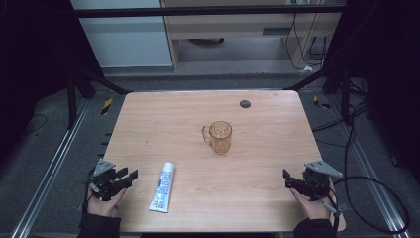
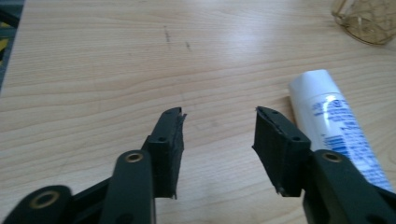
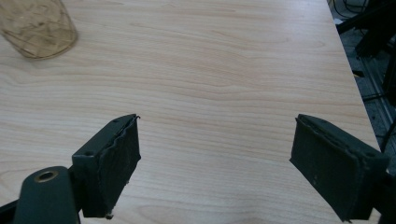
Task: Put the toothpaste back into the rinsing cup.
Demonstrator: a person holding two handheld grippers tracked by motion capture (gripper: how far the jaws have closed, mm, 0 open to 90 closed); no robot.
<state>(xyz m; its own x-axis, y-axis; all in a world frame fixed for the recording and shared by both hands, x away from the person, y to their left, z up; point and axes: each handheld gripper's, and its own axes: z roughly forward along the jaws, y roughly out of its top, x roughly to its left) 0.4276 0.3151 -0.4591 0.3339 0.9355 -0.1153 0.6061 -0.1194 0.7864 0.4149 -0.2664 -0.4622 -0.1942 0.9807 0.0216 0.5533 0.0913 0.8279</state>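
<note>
The amber glass mug (image 1: 220, 137) stands upright near the centre of the wooden table (image 1: 173, 119), handle toward the left. A white toothpaste tube (image 1: 163, 186) lies flat on the table nearer the person, well apart from the mug. The left gripper (image 1: 130, 176) rests at the near left corner, jaws spread and empty, just beside the tube. The right gripper (image 1: 287, 178) rests at the near right corner, jaws spread wide over bare table. A dark round disc (image 1: 244, 103) sits near the far edge.

Amber glass mug (image 1: 220, 137): upright, handle to its left, approx table (image 1: 148, 124) centre. White/blue tube (image 1: 163, 187): flat, lengthwise, near-left of mug, close to front edge.
</note>
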